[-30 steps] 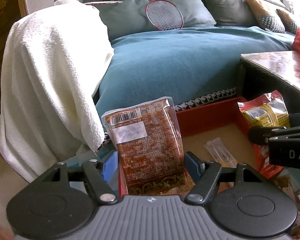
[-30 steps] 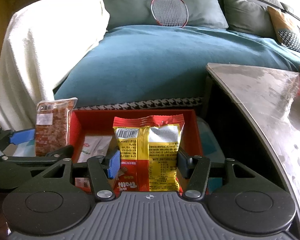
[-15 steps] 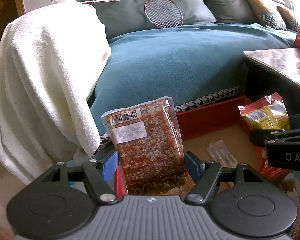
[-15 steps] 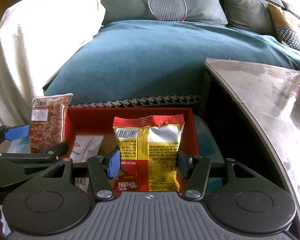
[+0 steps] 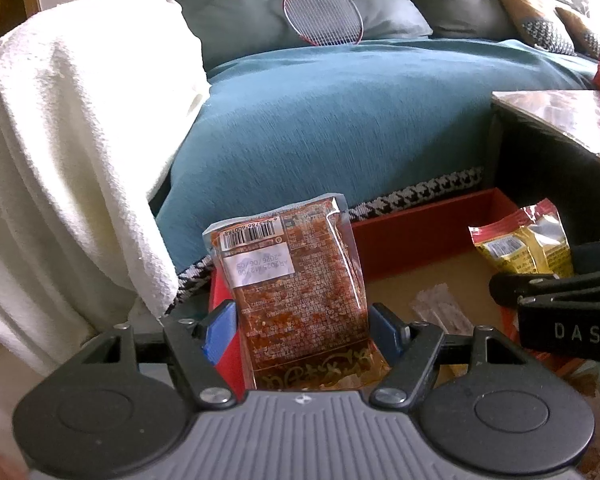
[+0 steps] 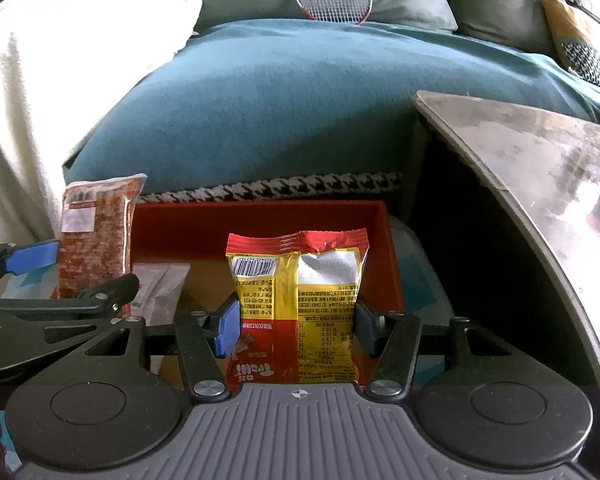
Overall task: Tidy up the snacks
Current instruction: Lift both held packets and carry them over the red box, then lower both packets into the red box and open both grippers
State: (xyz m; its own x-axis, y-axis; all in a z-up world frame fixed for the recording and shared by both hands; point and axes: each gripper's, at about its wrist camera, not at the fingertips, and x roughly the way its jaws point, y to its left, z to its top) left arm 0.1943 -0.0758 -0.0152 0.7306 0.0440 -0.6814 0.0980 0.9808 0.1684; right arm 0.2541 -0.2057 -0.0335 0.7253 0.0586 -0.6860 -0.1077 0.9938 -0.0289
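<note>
Your left gripper [image 5: 300,332] has its 2 blue pads pressed on the sides of a clear vacuum-packed brown snack pack [image 5: 296,280], jaws about half open around it. The pack stands upright with its long axis pointing up and away from you, barcode end on top. Your right gripper [image 6: 296,328] clamps a red and yellow gummy bag [image 6: 296,304] the same way, upright, seam end on top.

What matters next is where each pack sits over the red cardboard box [image 6: 260,220]. The gummy bag hangs inside the box's outline, toward its right wall, so your right hand looks nearer to a drop. The brown pack sits at the box's left wall, seemingly straddling it, so it needs to come inward first. A flat white sachet [image 6: 160,284] lies on the box floor between the 2 packs; I'd lower either pack clear of it. The 2 grippers are close side by side.
</note>
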